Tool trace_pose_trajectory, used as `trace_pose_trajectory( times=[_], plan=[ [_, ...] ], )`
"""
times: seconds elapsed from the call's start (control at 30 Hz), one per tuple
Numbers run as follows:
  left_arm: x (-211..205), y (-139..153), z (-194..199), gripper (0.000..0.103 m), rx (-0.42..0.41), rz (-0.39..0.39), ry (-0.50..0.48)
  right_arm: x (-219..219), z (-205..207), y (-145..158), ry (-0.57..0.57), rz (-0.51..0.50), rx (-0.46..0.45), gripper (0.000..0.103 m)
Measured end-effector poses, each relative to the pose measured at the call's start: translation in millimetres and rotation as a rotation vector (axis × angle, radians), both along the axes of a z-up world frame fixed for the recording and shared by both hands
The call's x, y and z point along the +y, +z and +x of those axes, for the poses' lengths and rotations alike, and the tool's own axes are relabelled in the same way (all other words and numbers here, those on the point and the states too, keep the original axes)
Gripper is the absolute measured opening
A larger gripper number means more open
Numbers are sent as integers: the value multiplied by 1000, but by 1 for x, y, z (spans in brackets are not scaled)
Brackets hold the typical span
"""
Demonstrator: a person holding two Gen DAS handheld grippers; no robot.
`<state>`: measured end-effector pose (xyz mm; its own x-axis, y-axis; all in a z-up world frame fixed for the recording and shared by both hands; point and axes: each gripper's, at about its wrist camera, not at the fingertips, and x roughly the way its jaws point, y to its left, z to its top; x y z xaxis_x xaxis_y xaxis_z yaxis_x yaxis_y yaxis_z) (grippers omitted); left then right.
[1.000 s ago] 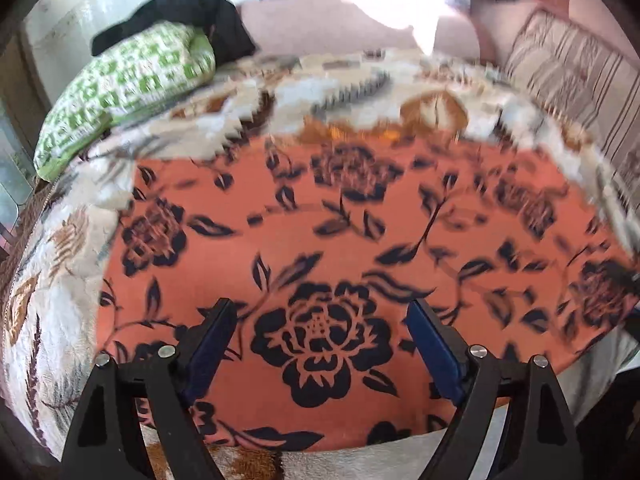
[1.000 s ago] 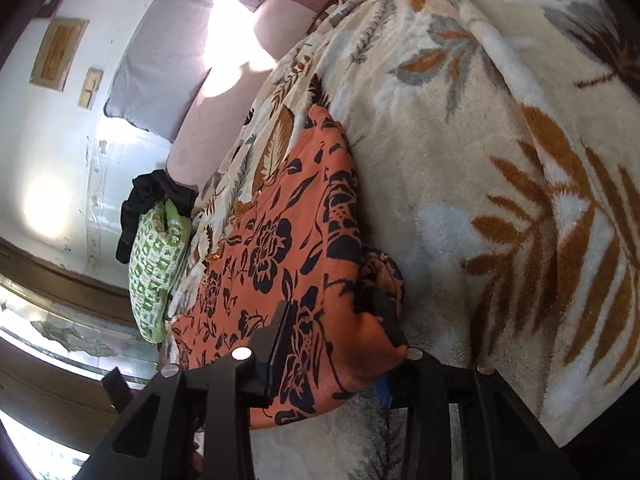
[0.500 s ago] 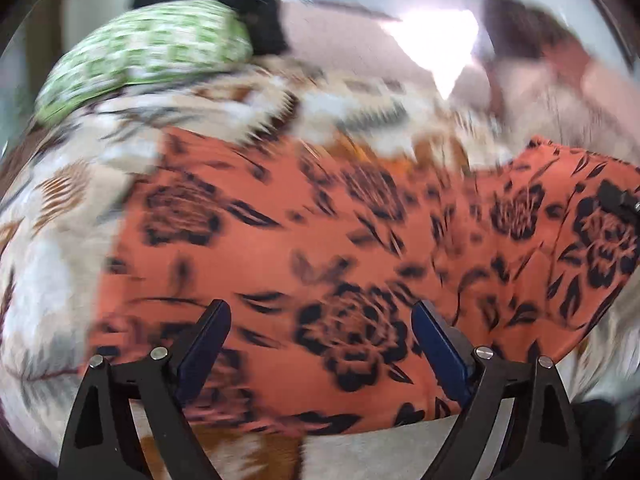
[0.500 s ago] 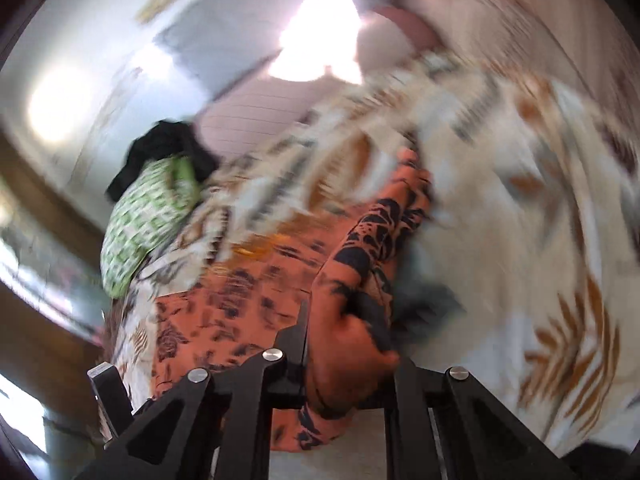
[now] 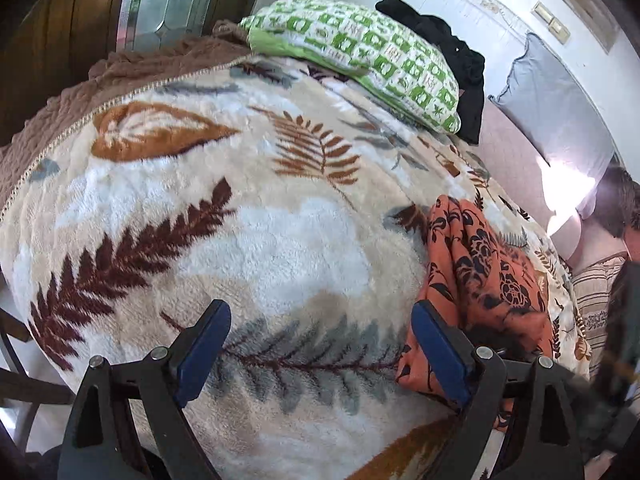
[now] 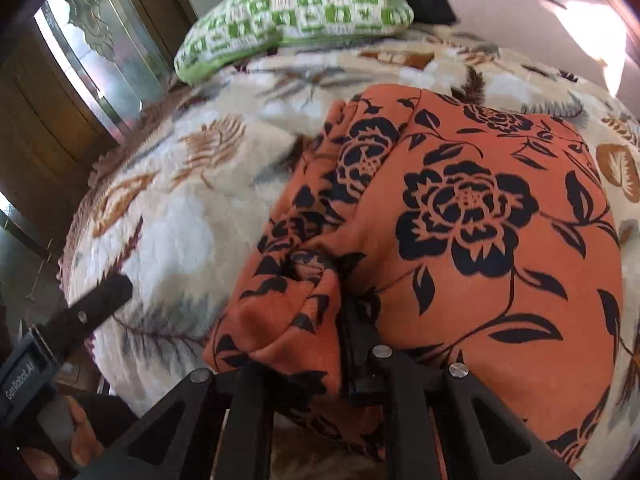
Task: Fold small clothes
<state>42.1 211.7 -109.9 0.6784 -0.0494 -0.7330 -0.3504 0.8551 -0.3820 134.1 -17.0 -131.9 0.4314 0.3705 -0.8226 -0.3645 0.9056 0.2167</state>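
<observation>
Orange garment: orange cloth with a black flower print lies on the bed, spread broadly on one side and bunched into folds on the other, towards the right gripper.
Right gripper: the right gripper has its jaws nearly together, pinching a rolled-up edge of the orange cloth; the jaws have just been closing on that fabric.
Left gripper: the left gripper stands wide apart with nothing between its blue pads; only blanket shows in the gap. Its right finger sits just beside the near edge of the orange cloth, and whether it touches cannot be told.
Blanket: a plush cream blanket with brown, rust and grey leaf shapes covers the bed under the cloth.
Pillow: a green-and-white patterned pillow lies at the far end of the bed, with a black garment heaped against it.
Hand: at the lower left of the right wrist view, a person's fingers grip the handle of the left gripper.
Background: a wooden door with patterned glass stands beyond the bed.
</observation>
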Motion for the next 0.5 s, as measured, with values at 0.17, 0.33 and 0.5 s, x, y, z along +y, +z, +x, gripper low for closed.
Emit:
trace_pose_trajectory(
  times=[0.17,0.33,0.5],
  plan=[
    [2,4,1,92,-28,-20,-17,-11,5,50,-21,72,-58,13],
    [4,-2,13,92,-16,-22,-15,3,-12,47,3,44,-91,13],
    [1,-5,11,92,1,-8,-29,19,-15,2,85,13,-84,31]
  ],
)
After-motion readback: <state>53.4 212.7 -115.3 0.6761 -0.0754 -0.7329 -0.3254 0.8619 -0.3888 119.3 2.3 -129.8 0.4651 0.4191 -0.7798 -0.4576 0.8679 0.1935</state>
